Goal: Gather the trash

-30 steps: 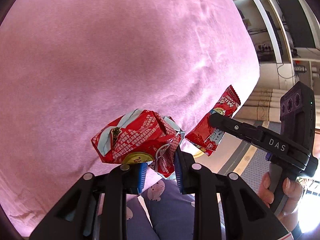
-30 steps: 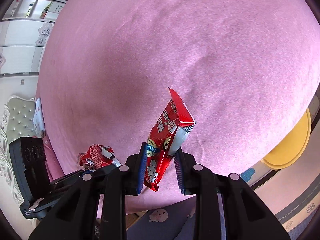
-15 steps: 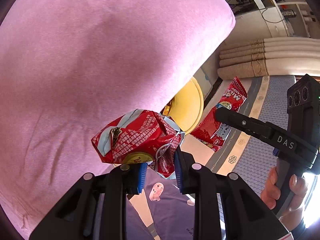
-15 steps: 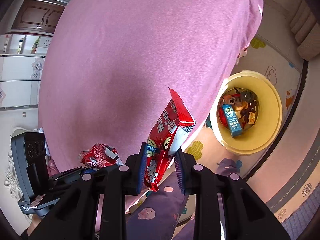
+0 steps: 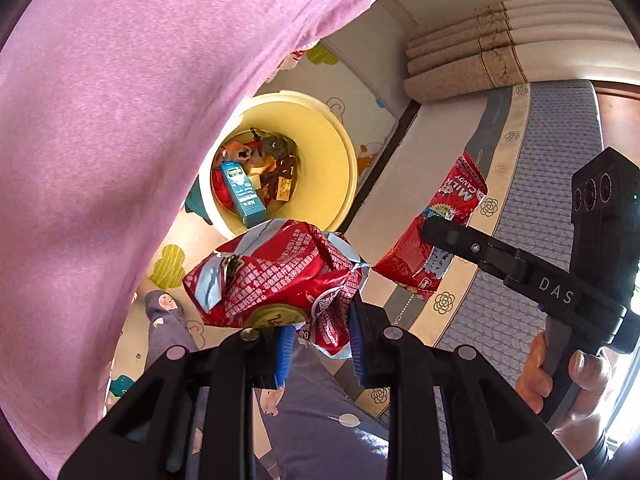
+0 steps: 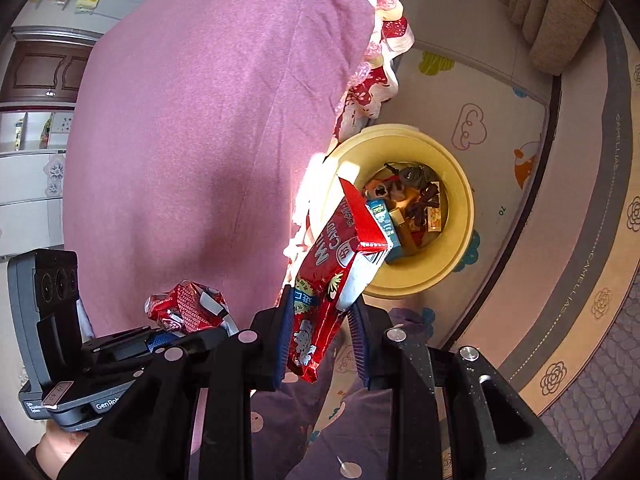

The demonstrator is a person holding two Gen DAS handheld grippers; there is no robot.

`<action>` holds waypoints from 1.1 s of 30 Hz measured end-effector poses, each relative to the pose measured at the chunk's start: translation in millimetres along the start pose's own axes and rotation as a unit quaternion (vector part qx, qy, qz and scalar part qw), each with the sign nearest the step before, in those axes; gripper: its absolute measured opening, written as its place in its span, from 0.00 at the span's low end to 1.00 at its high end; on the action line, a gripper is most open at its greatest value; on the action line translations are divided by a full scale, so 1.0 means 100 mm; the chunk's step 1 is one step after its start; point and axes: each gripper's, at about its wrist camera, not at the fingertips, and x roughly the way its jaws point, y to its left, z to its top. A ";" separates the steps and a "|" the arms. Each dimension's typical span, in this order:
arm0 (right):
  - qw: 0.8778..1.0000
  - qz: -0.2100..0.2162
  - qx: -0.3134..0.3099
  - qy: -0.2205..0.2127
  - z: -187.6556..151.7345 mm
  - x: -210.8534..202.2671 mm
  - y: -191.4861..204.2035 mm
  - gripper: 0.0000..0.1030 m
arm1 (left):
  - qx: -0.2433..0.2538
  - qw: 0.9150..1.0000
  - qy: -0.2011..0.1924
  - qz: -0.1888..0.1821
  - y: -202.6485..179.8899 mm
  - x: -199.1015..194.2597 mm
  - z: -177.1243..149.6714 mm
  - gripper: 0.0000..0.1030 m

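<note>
My left gripper [image 5: 320,338] is shut on a crumpled red snack wrapper [image 5: 276,276], also seen as the crumpled wrapper [image 6: 186,308] at lower left in the right wrist view. My right gripper [image 6: 322,338] is shut on a red milk candy bag [image 6: 336,272]; the same candy bag [image 5: 436,236] hangs at right in the left wrist view. A yellow bin [image 5: 324,152] on the floor holds several pieces of trash, among them a blue carton [image 5: 242,192]. The yellow bin [image 6: 460,184] lies just beyond the candy bag. Both wrappers hang above the floor, near the bin.
A pink bedspread [image 5: 120,120] fills the left side, its edge hanging over the bin. A patterned play mat [image 6: 492,128] and a grey-bordered carpet [image 5: 552,184] cover the floor. Rolled beige mats [image 5: 472,60] lie at the back. A person's purple-trousered legs [image 5: 316,412] are below.
Both grippers have swung off the pink bed toward the floor, wrappers still gripped. The yellow bin, unseen or barely seen a second ago, is now in full view under them.
</note>
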 end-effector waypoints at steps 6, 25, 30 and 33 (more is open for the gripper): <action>1.000 0.003 0.018 0.010 0.10 0.12 -0.22 0.26 | 0.019 0.999 0.024 0.012 -0.12 0.21 0.14 0.24; 0.999 -0.018 0.020 0.017 0.27 0.18 -0.21 0.36 | 0.038 0.997 0.045 0.057 -0.05 0.27 0.31 0.60; 1.000 -0.014 0.019 0.018 0.29 0.19 -0.10 0.36 | 0.033 0.998 0.034 0.047 -0.01 0.16 0.30 0.60; 1.000 -0.017 0.012 0.017 0.29 0.18 0.01 0.36 | 0.031 0.998 0.025 0.041 0.03 0.06 0.29 0.60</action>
